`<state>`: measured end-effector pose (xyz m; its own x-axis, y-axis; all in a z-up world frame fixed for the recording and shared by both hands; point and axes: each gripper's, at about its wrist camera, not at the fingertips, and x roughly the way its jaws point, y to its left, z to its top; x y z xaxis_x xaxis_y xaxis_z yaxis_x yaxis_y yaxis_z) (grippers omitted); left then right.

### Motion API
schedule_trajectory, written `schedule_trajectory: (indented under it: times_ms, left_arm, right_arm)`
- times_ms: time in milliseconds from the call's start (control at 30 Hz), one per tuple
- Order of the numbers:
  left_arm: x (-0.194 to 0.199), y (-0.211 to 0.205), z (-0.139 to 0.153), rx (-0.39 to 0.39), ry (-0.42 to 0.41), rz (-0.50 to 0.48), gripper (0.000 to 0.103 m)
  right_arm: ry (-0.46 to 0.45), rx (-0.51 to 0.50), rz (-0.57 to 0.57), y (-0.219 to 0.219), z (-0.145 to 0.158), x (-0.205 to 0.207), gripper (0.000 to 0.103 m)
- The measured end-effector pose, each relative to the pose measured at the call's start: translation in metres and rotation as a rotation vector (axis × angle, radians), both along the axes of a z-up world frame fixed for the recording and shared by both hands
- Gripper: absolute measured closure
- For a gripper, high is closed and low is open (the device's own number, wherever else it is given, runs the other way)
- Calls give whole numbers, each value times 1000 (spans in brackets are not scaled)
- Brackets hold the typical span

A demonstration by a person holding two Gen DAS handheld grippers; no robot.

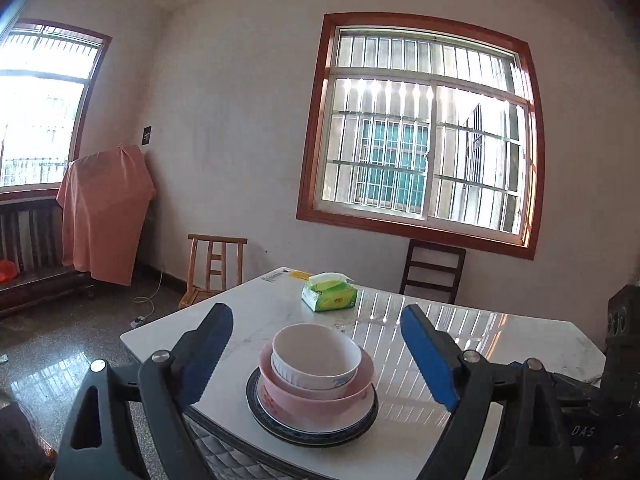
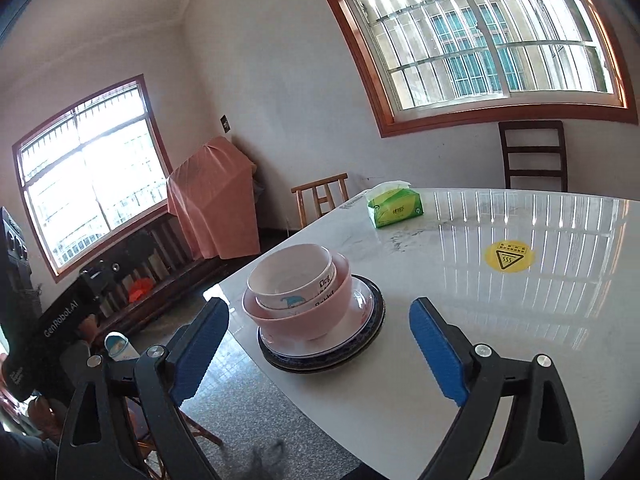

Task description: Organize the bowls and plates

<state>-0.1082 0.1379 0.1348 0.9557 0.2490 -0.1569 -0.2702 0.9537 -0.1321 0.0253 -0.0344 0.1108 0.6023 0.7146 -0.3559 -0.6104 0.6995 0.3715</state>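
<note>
1. White marble-look table [image 1: 420, 432] carries the whole stack near its left corner: a white bowl [image 1: 314, 356] nested in a pink bowl [image 1: 320, 398], on a white plate [image 1: 320, 426] over dark-rimmed plates [image 1: 260, 414].
2. The left gripper [image 1: 316, 360] hangs spread wide, holding nothing, its blue pads [image 1: 430, 356] flanking the stack without touching it.
3. The right gripper [image 2: 320, 344] is likewise released and empty, just short of the stack, with its left pad out past the table edge in that view.
4. Judged from this, stacking looks done or nearly so; the white bowl sits slightly tilted in the pink one, so any further step is probably a nudge to seat it level or a clean withdrawal.
5. To do that well: keep both tongs spread, back away along the fingers' line, and avoid brushing the bowl rims, since the nested pair could rock.
6. If the stack needs shifting inward from the corner, grip the plates' rim low rather than the bowls, and slide gently on the glossy top.
7. A green tissue pack [image 1: 329, 291] lies well apart at the far side; a yellow warning sticker [image 2: 509, 257] marks the surface to the right.
</note>
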Motion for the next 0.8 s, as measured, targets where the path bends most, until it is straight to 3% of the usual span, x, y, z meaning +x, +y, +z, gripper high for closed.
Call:
schedule_trajectory:
  times_ms: [100,133,200,267,333,400,533,667,800]
  left_arm:
    - [-20,-12,18,-57,-78,-58,15]
    - [-28,-17,22,-59,-119,-34,15]
    - [-48,-34,30,15,-218,43,12]
    - [-64,-52,36,87,-296,63,0]
    - [-79,-60,41,58,-351,58,0]
    - [-85,-64,48,25,-350,58,0]
    - [-75,-67,57,9,-223,68,0]
    - [-78,-63,53,-32,-211,72,0]
    - [-66,-69,46,27,-161,69,0]
  right_arm:
    - [-11,32,-11,-14,3,-7,9]
    - [-15,39,-16,-18,4,-10,9]
    - [-22,47,-21,-24,5,-15,8]
    - [-26,48,-23,-30,4,-21,7]
    - [-21,59,-25,-34,3,-23,7]
    - [-15,73,-29,-40,3,-25,7]
    - [-16,93,-38,-49,3,-33,6]
    - [-31,103,-45,-56,3,-41,5]
    - [-25,107,-46,-58,0,-44,4]
